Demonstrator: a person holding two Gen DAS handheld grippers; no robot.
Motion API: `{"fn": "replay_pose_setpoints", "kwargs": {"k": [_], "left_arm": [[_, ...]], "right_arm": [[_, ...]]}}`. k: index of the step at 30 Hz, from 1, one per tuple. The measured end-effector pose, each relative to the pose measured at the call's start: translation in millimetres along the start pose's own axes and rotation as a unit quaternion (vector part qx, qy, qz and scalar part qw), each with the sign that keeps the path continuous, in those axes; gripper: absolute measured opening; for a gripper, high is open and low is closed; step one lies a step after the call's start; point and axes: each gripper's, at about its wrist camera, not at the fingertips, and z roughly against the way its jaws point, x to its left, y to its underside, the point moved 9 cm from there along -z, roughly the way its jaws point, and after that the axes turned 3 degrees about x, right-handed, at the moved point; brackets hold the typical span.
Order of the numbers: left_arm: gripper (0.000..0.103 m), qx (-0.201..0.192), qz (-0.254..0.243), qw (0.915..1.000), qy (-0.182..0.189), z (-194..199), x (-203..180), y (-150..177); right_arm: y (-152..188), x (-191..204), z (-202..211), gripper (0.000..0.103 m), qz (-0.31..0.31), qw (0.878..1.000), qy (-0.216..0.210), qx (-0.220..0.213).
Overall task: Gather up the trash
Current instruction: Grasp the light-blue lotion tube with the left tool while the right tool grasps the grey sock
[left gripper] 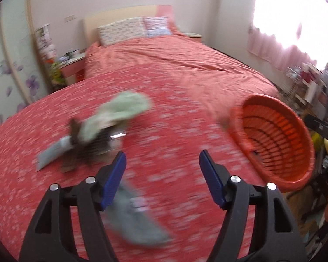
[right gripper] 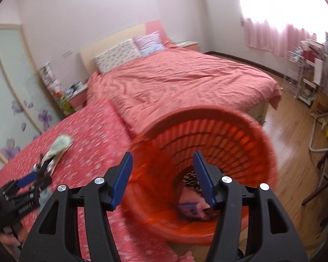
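Trash pile (left gripper: 91,131) on patterned red cover (left gripper: 168,131), ahead and left of my left gripper (left gripper: 163,163). Left jaws spread apart, nothing between the pads, touching nothing, pointing down over the bed; grey-green scrap (left gripper: 135,220) lies blurred below them. Orange basket (left gripper: 271,139) to the right, tipped on its side at the bed edge. My right gripper (right gripper: 163,163) also parted, empty, aimed down into the basket mouth; rim passes between the fingers, contact unclear. Wrappers (right gripper: 194,205) sit inside the basket.
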Motion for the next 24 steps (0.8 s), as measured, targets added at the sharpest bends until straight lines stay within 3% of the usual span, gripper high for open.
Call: {"fn": "replay_pose_setpoints", "kwargs": {"k": [5,10,16,20,24], "left_arm": [[0.070,0.003,0.045,0.9969,-0.065,7.2,90.9,21.2],[0.071,0.017,0.093,0.9901,-0.104,13.0,164.8,44.6],[0.073,0.022,0.127,0.9842,-0.121,18.6,211.1,61.0],[0.073,0.025,0.140,0.9825,-0.120,17.4,221.7,65.7],[0.078,0.023,0.153,0.9827,-0.102,13.0,221.0,58.1]], "right_arm": [[24.3,70.7,-15.2,0.058,0.053,0.997,-0.038,0.031],[58.0,152.0,-33.6,0.058,0.110,0.987,-0.092,0.075],[93.5,221.9,-45.6,0.058,0.165,0.970,-0.135,0.113],[108.3,241.7,-59.7,0.057,0.194,0.964,-0.123,0.131],[105.5,231.8,-67.3,0.023,0.194,0.969,-0.085,0.128]]}}
